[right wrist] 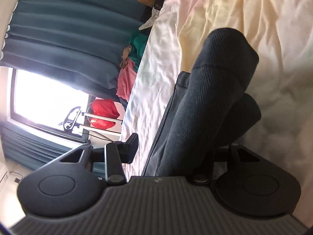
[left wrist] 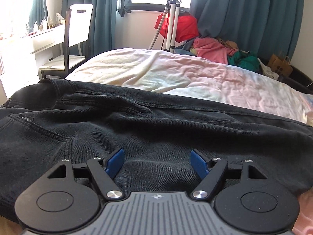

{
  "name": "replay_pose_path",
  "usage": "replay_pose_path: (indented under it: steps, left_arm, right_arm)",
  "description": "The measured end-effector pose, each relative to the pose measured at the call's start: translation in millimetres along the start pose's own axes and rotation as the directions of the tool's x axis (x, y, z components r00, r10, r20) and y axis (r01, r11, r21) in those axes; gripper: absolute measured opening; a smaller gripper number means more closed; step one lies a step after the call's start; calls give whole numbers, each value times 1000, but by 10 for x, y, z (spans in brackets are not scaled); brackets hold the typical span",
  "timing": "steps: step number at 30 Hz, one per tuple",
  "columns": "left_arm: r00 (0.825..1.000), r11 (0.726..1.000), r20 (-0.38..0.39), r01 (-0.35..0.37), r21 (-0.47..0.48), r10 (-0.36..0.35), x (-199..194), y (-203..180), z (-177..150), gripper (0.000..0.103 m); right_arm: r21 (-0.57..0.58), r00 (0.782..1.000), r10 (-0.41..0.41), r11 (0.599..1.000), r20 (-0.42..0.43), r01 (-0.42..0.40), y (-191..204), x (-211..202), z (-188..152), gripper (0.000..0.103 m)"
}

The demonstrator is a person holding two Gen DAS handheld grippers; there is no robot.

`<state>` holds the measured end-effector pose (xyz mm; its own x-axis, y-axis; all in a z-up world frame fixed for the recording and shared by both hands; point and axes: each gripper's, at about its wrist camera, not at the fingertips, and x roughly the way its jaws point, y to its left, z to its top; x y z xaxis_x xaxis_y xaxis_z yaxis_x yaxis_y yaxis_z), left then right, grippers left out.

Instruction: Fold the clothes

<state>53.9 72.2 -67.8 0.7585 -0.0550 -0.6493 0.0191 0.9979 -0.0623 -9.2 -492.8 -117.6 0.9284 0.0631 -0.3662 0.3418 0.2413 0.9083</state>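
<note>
jeans [left wrist: 137, 129] dark twill, rumpled | left tool [left wrist: 157, 163] spread | right tool [right wrist: 176, 148] spread around fold

Bed [left wrist: 195, 82] before me: rumpled pale sheet in cream and pink. On it, my black jeans [left wrist: 137, 129], spread flat across the near edge.

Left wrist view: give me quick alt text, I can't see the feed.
The left gripper hangs open just above dark jeans spread across a pale rumpled bed, nothing between its blue pads. Behind: a white chair, teal curtains, piled clothes.
</note>
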Motion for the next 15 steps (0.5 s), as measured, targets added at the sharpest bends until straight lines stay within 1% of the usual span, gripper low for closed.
replay_pose_path:
  steps: [3, 5, 6, 8, 13, 14, 15]
  left_arm:
    - [1000, 1000, -5, -10, 18, 10, 22, -35, -9, 77]
    - [1000, 999, -9, -17, 31, 17, 33, -56, -20, 77]
    - [1000, 999, -11, -20, 38, 20, 38, -67, -25, 77]
    - [1000, 998, -15, -26, 51, 27, 49, -88, -35, 77]
    - [998, 994, -39, -45, 95, 49, 105, -143, -62, 78]
    - [998, 994, -40, -48, 103, 52, 111, -151, -68, 78]
    - [998, 993, -42, -51, 110, 56, 115, -158, -74, 78]
  right_arm:
    - [32, 999, -45, 998, -4, 45, -92, 28, 12, 51]
    - [54, 997, -82, 995, 13, 81, -152, 24, 29, 51]
    - [58, 996, -83, 995, 16, 82, -166, 21, 39, 51]
    - [52, 998, -56, 997, 14, 55, -157, 12, 60, 51]
    - [-7, 999, 46, 999, 24, -45, -20, -40, 70, 52]
    - [-17, 999, 44, 999, 21, -43, -8, -38, 68, 51]
    - [-20, 1000, 20, 1000, 16, -20, -19, -24, 65, 51]
